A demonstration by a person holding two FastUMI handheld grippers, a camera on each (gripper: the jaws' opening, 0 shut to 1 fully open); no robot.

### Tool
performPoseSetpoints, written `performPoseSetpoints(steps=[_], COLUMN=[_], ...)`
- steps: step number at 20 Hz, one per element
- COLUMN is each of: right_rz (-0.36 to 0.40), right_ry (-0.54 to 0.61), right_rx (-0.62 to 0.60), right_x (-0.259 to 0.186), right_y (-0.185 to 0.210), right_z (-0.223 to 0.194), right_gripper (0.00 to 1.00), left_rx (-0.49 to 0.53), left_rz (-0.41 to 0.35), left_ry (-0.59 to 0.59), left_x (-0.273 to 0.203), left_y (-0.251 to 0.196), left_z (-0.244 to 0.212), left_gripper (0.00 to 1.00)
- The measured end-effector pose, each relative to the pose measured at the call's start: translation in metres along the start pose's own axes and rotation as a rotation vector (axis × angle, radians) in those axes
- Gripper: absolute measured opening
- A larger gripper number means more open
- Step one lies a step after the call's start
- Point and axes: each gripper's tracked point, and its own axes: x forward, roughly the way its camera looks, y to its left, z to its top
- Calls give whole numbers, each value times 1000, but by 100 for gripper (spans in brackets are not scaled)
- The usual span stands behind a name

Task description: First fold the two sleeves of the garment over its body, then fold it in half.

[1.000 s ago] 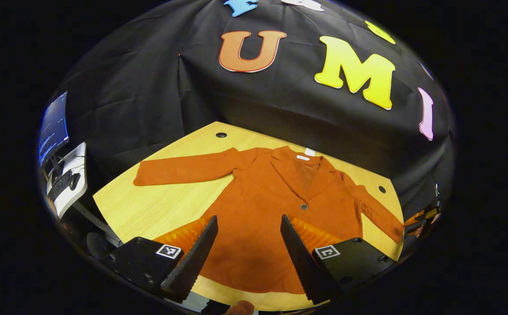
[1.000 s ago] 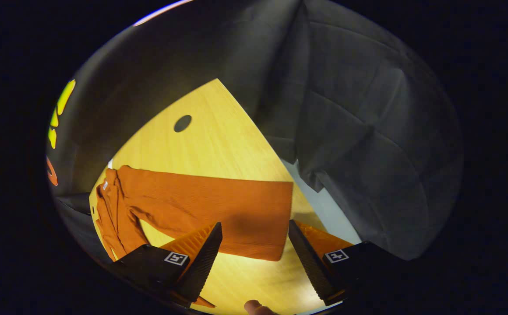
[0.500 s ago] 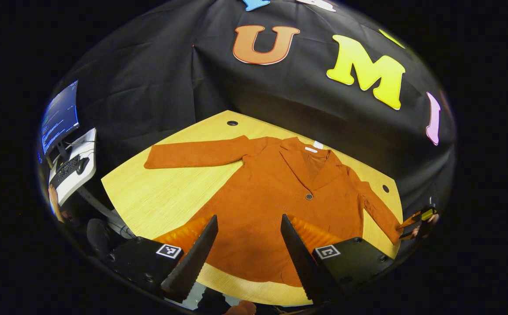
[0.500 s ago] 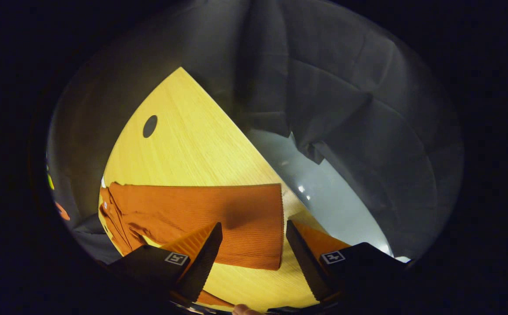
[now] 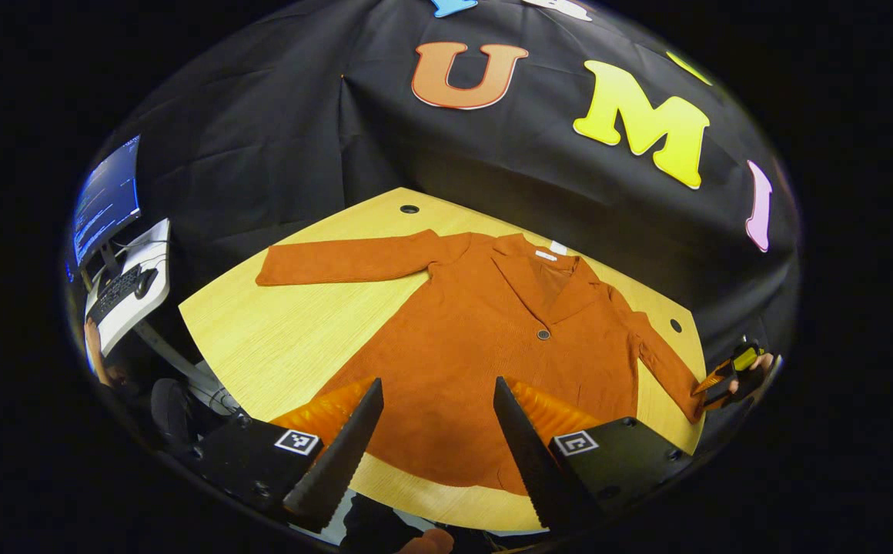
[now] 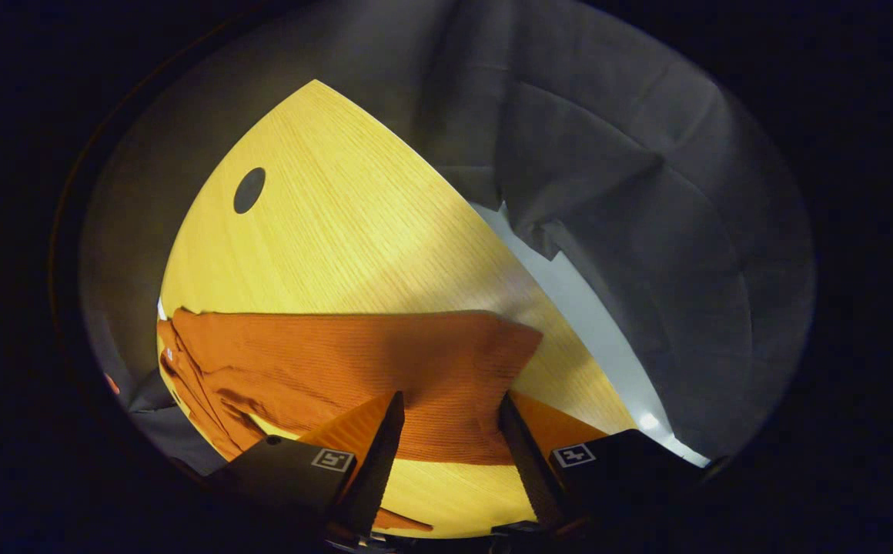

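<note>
An orange coat (image 5: 485,331) lies face up on the wooden table (image 5: 277,338) with both sleeves spread out. My left gripper (image 5: 437,382) hovers open above the coat's hem, nothing between its fingers. One sleeve (image 5: 339,261) stretches to the far left. The other sleeve (image 5: 662,362) runs to the right edge, where my right gripper (image 5: 727,375) meets its cuff. In the right gripper view, that sleeve (image 6: 323,362) lies across the table (image 6: 339,231) and its rumpled cuff (image 6: 485,346) sits between the fingers of the right gripper (image 6: 450,400), which stand apart around it.
A monitor (image 5: 108,200) and keyboard (image 5: 119,288) sit on a white desk off the table's left side. Cable holes (image 5: 409,208) (image 5: 675,325) (image 6: 249,190) mark the tabletop. The table edge runs just beyond the cuff, with pale floor (image 6: 585,308) below.
The right gripper moved forward over the cuff and its fingers narrowed; the cuff's edge went from flat to rumpled. The left gripper drew back a little from the coat.
</note>
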Motion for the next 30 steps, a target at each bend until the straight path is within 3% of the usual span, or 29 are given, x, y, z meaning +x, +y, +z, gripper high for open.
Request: performPoseSetpoints(steps=[1,2,3,5,6,8,12,14,18,23,24,25,30], right_rz=[-15,-32,-43,-23,-26,37,75,65,102,199,212,228,307], right_ry=[-5,-7,-11,-3,0,49,10,-44,-116,-186,-191,-191,-147], right_rx=[41,81,110,108,81,94,148,114,38,-77,-104,-136,-348], right_x=[-2,-1,-2,1,2,-6,-20,-38,-77,-135,-144,-152,-161], right_y=[-6,-15,-21,-20,-24,-11,-8,-5,37,139,163,189,335], right_z=[2,3,4,0,-5,-11,-16,-14,-25,-57,-67,-79,-167], right_gripper=[77,70,54,22,17,4,4,2,4,4,4,4,4], left_rx=[-7,-16,-25,-27,-18,-3,-4,-6,123,311,337,353,326], left_rz=[-8,-13,-21,-32,-26,-18,-22,-38,-86,-170,-182,-194,-208], left_ry=[4,5,3,-3,-5,3,40,53,20,18,21,23,71], left_x=[2,4,6,10,13,19,33,40,54,70,74,76,82], left_y=[4,11,18,35,47,67,93,96,94,88,89,91,121], left_z=[3,7,13,24,27,29,26,25,37,30,26,24,7], left_gripper=[95,95,100,95,95,94,94,96,96,96,100,96,95])
